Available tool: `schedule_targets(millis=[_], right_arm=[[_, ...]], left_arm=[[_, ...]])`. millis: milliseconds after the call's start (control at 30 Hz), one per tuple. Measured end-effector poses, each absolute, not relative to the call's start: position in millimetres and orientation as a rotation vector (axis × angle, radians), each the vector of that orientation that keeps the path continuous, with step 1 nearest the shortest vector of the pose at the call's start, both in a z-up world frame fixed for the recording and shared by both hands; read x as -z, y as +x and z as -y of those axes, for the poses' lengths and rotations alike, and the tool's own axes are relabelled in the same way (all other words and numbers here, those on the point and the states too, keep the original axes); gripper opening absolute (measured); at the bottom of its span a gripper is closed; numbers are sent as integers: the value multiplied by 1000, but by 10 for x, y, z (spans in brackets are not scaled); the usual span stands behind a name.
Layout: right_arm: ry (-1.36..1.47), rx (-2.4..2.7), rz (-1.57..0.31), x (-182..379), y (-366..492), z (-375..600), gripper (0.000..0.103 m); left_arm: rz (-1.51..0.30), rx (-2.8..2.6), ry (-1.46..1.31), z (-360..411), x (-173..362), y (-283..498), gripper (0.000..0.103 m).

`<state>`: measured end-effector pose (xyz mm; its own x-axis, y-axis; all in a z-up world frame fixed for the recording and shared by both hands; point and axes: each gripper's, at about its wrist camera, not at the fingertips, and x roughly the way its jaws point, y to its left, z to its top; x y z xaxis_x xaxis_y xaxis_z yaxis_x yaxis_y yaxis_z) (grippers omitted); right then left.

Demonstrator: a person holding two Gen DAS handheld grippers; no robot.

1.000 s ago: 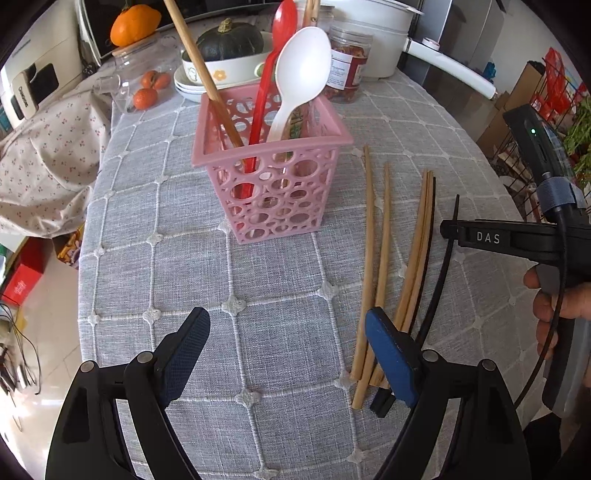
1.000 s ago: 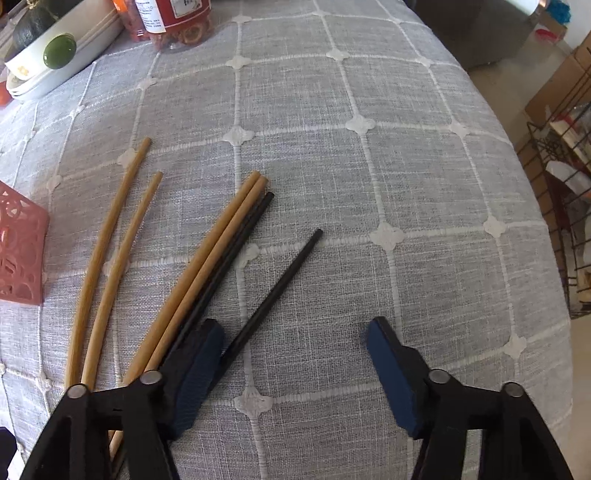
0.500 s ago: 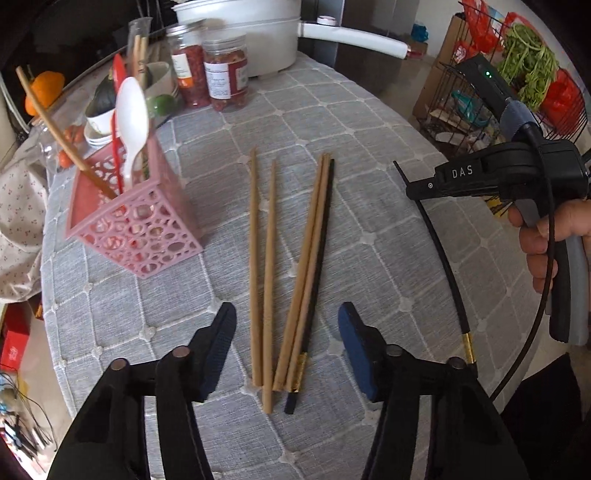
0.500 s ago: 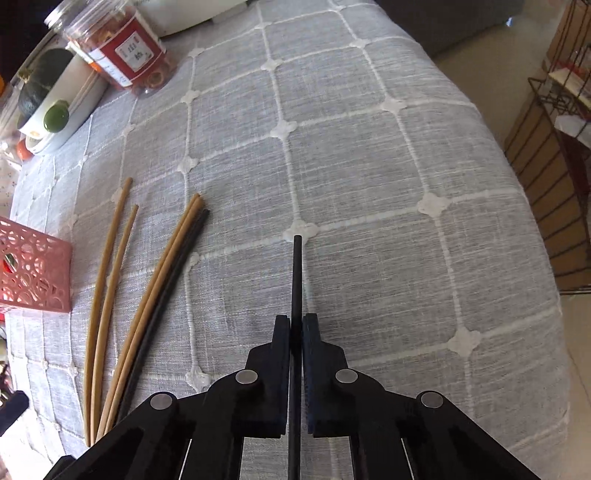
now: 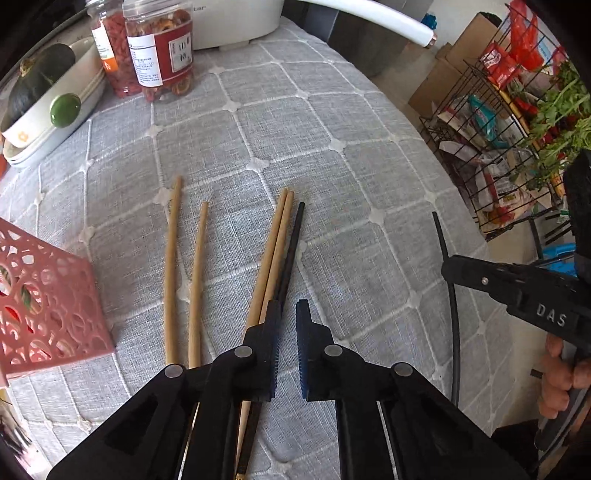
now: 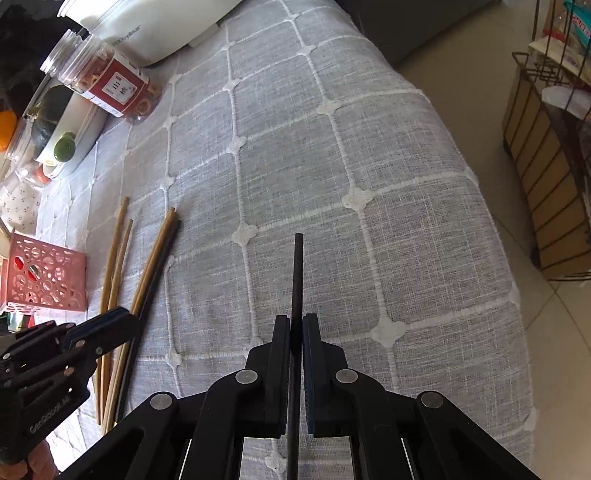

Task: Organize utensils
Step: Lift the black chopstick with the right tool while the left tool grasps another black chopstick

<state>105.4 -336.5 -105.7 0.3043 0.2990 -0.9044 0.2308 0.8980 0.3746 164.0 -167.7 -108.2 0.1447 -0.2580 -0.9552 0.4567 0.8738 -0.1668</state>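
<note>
My right gripper (image 6: 294,321) is shut on a black chopstick (image 6: 297,266), which sticks out forward above the grey cloth; the left wrist view shows the same chopstick (image 5: 452,314) at the right. My left gripper (image 5: 287,306) hangs over the chopsticks lying on the cloth, its jaws closing to a narrow gap with only cloth showing in it. A second black chopstick (image 5: 293,240) runs under its left finger, beside a wooden pair (image 5: 273,240). Two more wooden chopsticks (image 5: 171,266) lie further left. The pink perforated basket (image 5: 48,302) stands at the left edge.
Two food jars (image 5: 162,48), a bowl holding a dark squash (image 5: 44,96) and a white pot (image 5: 236,22) stand at the back. The table's edge curves down on the right, with a wire rack (image 5: 498,129) of goods beyond it. A hand (image 5: 561,373) grips the right tool.
My left gripper swung right from in front of the basket to over the chopsticks, and its jaws narrowed from wide. My right gripper shut on the black chopstick and carried it off to the right.
</note>
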Motion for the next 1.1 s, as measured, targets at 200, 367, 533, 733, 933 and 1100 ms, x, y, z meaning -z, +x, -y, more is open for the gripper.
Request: schedule_targets(millis=[200, 367, 533, 733, 933, 1100], right_arm=[[497, -69, -1276, 1052, 1077, 3367, 4], [491, -76, -1282, 1067, 1087, 3340, 4], [500, -81, -1246, 995, 1079, 3317, 4], [504, -121, -1139, 670, 1030, 3208, 4], [435, -159, -1056, 350, 922, 2964, 4], [354, -198, -979, 73, 796, 2717, 4]], left_arm=[[-1338, 489, 205, 1795, 1156, 1757, 8], [-1346, 474, 325, 1976, 1162, 1785, 8], [-1333, 438, 367, 2042, 1172, 1756, 6], [-1225, 436, 294, 1794, 808, 1579, 5], [-1049, 462, 202, 1397, 227, 1214, 5], [-898, 438, 164, 1023, -139, 882, 5]])
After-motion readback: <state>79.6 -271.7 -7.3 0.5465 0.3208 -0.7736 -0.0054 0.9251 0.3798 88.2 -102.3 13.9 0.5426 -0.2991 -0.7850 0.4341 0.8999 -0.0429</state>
